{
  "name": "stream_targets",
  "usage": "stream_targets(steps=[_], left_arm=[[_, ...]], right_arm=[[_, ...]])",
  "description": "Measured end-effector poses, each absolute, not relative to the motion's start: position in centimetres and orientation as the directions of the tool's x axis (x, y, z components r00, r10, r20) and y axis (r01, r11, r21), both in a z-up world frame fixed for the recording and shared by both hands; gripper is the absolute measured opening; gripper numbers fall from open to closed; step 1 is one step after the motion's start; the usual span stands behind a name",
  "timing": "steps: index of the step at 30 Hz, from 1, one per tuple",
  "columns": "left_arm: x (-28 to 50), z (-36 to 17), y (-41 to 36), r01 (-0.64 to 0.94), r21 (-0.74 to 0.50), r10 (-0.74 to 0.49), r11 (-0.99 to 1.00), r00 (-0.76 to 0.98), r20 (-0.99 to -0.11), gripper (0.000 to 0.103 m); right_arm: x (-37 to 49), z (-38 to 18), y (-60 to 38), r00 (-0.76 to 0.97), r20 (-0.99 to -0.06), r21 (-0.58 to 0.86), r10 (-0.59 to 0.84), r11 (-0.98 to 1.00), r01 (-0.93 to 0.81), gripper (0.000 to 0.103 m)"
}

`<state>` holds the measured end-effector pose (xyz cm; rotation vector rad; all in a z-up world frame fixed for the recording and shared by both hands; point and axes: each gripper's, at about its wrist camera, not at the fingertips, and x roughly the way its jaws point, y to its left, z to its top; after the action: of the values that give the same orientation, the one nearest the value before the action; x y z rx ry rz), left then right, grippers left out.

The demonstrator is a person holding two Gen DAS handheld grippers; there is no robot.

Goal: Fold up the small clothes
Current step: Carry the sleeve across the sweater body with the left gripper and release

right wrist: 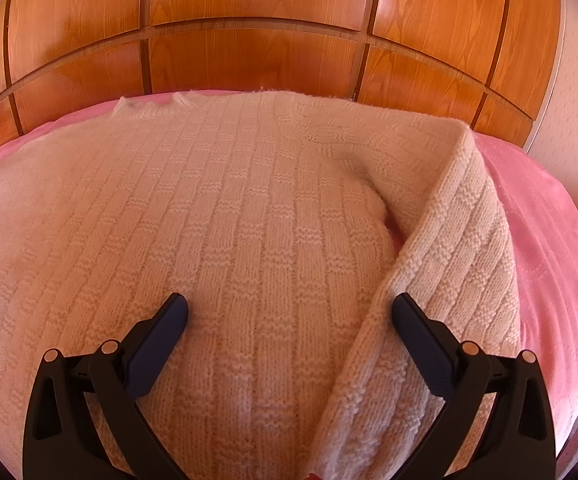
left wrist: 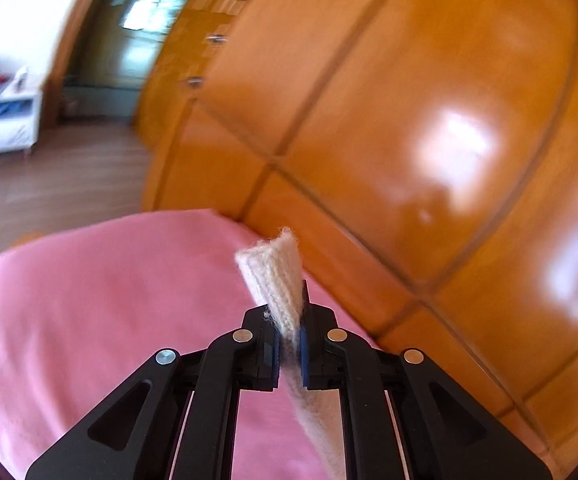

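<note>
Gripping cream sweater (left wrist: 279, 280), left claw (left wrist: 289, 344)

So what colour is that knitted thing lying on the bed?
Cream, knitted in a ribbed block pattern; clearest in the right wrist view.

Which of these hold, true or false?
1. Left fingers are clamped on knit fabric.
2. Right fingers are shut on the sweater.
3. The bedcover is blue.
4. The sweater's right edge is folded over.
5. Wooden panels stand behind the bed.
1. True: the left gripper pinches a cream knit edge.
2. False: the right gripper is open over the cream knit sweater.
3. False: the bedcover is pink.
4. True: the folded flap lies over it.
5. True: wooden panels.
</note>
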<state>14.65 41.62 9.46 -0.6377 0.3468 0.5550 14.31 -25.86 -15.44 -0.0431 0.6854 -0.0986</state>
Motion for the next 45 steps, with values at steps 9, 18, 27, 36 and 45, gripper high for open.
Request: stream_targets(steps=[9, 18, 27, 36, 45], left_arm=[[19.0, 5.1, 32.3, -0.446, -0.368, 0.19, 0.816, 0.808, -0.557, 0.006], [24.0, 5.0, 19.5, -0.256, -0.326, 0.037, 0.91, 0.834, -0.551, 0.006], [26.8, 2.9, 3.3, 0.026, -0.191, -0.13, 0.981, 0.819, -0.559, 0.006], [27.4, -1.2, -5.3, 0.137, -0.171, -0.215, 0.976, 0.746, -0.63, 0.006], [28.6, -2.4, -9.5, 0.232, -0.164, -0.283, 0.959, 0.736, -0.615, 0.006]], right_arm=[[14.1, -15.4, -26.2, 0.771, -0.63, -0.048, -0.088, 0.996, 0.074, 0.101], [14.0, -15.4, -26.3, 0.772, -0.63, -0.047, -0.087, 0.996, 0.075, 0.101], [13.9, -15.4, -26.6, 0.774, -0.629, -0.031, -0.077, 0.997, 0.073, 0.101], [13.9, -15.5, -26.7, 0.774, -0.629, -0.021, -0.069, 0.997, 0.072, 0.101], [14.1, -15.5, -26.7, 0.774, -0.63, -0.023, -0.071, 0.997, 0.073, 0.101]])
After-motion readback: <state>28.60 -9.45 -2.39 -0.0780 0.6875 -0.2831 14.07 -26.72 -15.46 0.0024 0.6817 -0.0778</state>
